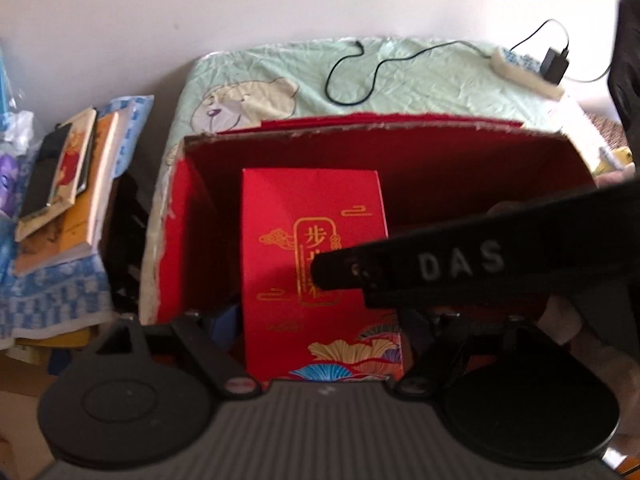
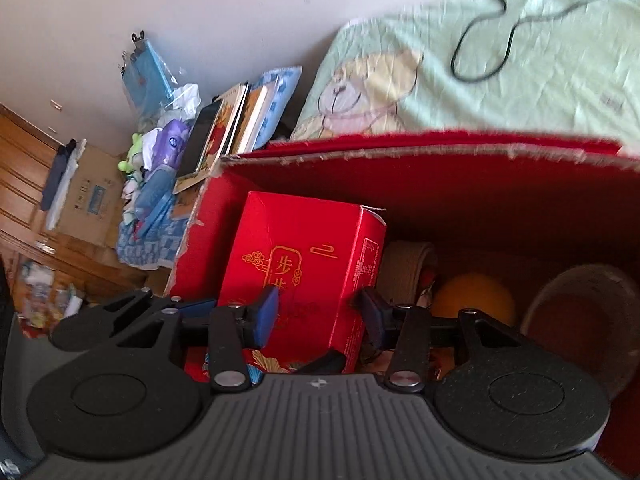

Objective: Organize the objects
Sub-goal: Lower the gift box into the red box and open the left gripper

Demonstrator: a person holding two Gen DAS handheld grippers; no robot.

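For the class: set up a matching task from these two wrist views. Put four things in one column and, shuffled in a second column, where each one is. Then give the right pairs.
Things
1. red gift box
2. orange ball
3. black cable
4. stack of books

Places
A. lying loose on the green bear-print sheet
B. on the blue checked cloth, left of the red carton
C. between the right gripper fingers
D. low in the carton, right of the gift box

Pairs: 1-C, 2-D, 3-A, 4-B
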